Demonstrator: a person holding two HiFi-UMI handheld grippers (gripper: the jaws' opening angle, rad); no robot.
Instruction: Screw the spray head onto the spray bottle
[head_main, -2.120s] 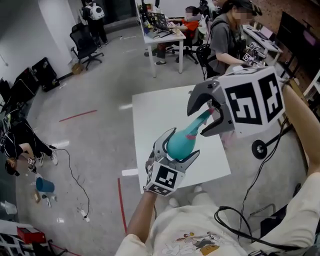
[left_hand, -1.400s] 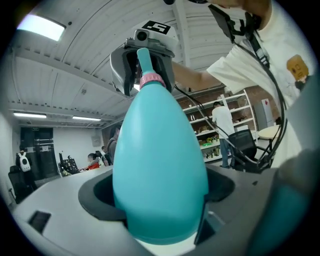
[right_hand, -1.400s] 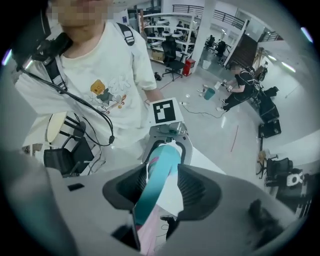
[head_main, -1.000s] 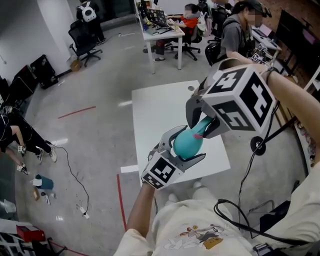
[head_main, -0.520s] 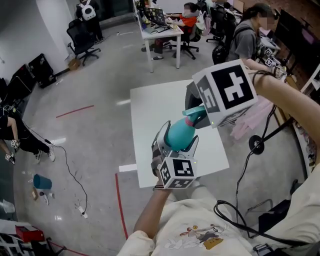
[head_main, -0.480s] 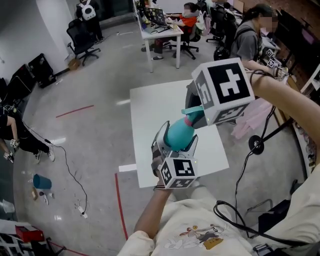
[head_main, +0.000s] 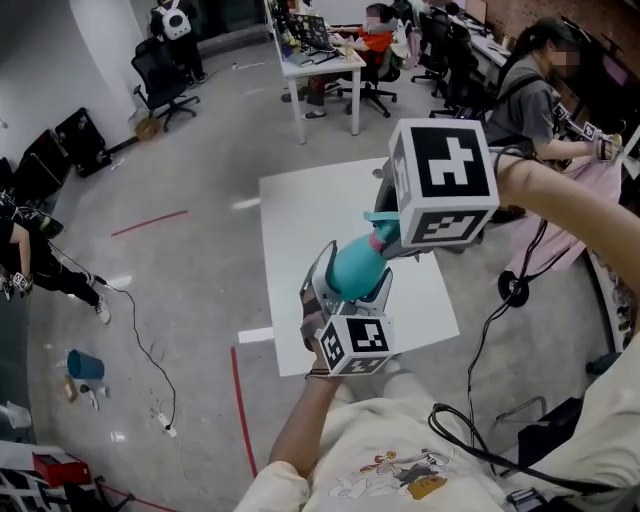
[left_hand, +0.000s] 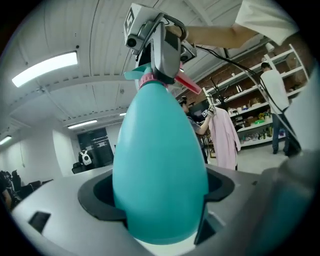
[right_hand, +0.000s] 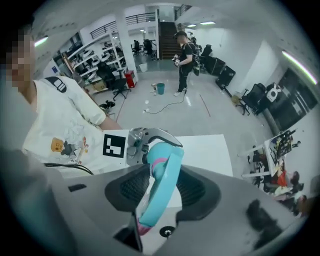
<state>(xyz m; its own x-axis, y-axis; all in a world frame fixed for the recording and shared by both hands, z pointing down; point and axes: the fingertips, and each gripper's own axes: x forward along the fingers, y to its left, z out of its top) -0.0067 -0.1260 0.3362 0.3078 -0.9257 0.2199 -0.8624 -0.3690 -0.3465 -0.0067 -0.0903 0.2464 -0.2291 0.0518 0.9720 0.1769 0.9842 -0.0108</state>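
Observation:
In the head view my left gripper (head_main: 348, 290) is shut on the belly of the teal spray bottle (head_main: 355, 268) and holds it tilted up above the white table (head_main: 300, 210). My right gripper (head_main: 388, 238) comes from above, closed round the teal and pink spray head (head_main: 379, 226) at the bottle's neck. Its jaws have just been opening a little, with the head still between them. The left gripper view is filled by the bottle (left_hand: 160, 150), with the spray head (left_hand: 150, 77) on top. In the right gripper view the spray head (right_hand: 162, 180) lies between the pads.
The small table stands on a grey floor with red tape marks. Behind it is a desk (head_main: 320, 70) with seated people, and office chairs (head_main: 165, 75). A person holding a pink garment (head_main: 560, 230) stands at the right. A cable (head_main: 150, 360) and a blue bucket (head_main: 85, 365) lie on the floor at left.
My right gripper has rolled about the spray head, its marker cube showing another face. My left gripper has swung so that its marker faces the camera. Both hands have shifted slightly left.

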